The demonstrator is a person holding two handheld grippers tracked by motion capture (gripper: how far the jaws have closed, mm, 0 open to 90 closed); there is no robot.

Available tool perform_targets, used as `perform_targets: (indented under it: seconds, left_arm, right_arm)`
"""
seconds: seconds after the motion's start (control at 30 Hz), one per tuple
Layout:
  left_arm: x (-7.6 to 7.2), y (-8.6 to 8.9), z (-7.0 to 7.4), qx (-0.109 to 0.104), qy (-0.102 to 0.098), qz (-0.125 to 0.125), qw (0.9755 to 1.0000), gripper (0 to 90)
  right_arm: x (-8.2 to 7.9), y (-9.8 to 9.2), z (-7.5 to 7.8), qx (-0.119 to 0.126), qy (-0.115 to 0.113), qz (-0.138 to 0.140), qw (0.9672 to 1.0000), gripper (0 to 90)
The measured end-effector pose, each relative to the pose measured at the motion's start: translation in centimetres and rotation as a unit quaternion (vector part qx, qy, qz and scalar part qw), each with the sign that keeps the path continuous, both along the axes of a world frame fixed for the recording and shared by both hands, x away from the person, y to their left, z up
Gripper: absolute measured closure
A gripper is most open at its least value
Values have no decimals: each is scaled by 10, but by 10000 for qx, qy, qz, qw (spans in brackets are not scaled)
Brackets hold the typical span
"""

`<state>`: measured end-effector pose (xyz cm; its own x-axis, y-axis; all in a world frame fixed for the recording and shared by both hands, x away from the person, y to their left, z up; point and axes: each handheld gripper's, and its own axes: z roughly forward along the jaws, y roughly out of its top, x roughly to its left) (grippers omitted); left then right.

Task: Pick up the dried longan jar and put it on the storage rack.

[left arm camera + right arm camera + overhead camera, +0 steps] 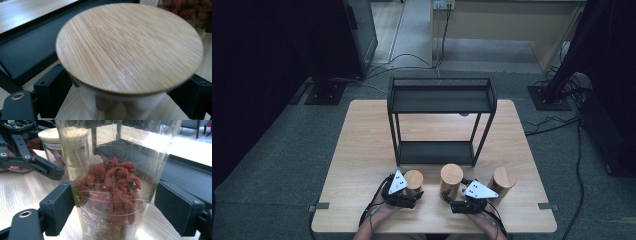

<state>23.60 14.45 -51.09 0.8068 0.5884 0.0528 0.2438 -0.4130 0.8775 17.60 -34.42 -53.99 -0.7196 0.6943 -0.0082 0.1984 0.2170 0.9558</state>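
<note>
High view puts three lidded jars in a row low in the frame, before the black shelf (441,120). My left gripper (404,192) has its jaws wide around the left jar (130,47); my right gripper (462,199) stands just as open around the middle jar (112,182), neither visibly pressing. Smooth, slippery, breakable glass, light with dried berries: I'd grip mid-wall, below the wooden lid, gently.

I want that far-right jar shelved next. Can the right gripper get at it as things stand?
Probably not directly: the right gripper has the middle jar of red dried fruit between its fingers, so the far-right jar, standing free beside it, must wait.
</note>
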Motion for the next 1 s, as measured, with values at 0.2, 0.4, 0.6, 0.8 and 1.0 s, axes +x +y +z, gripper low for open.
perform_targets:
  seconds: [0.2,0.4,0.6,0.8,1.0]
  left_arm:
    - [-2,0,-4,-77,-187,-17,9998,240]
    - [-2,1,-5,-125,-188,1,9997,251]
    - [-1,0,-3,-319,-97,104,9994,255]
    - [3,-4,-2,-343,-26,218,9992,256]
    - [1,-9,2,-351,-84,386,9986,256]
  right_arm:
    - [0,0,0,-16,-7,4,10000,167]
    - [0,0,1,-10,12,4,10000,166]
    - [0,0,0,-1,16,-1,10000,167]
    - [1,0,0,3,16,-7,10000,167]
    - [1,1,1,-10,34,-23,10000,166]
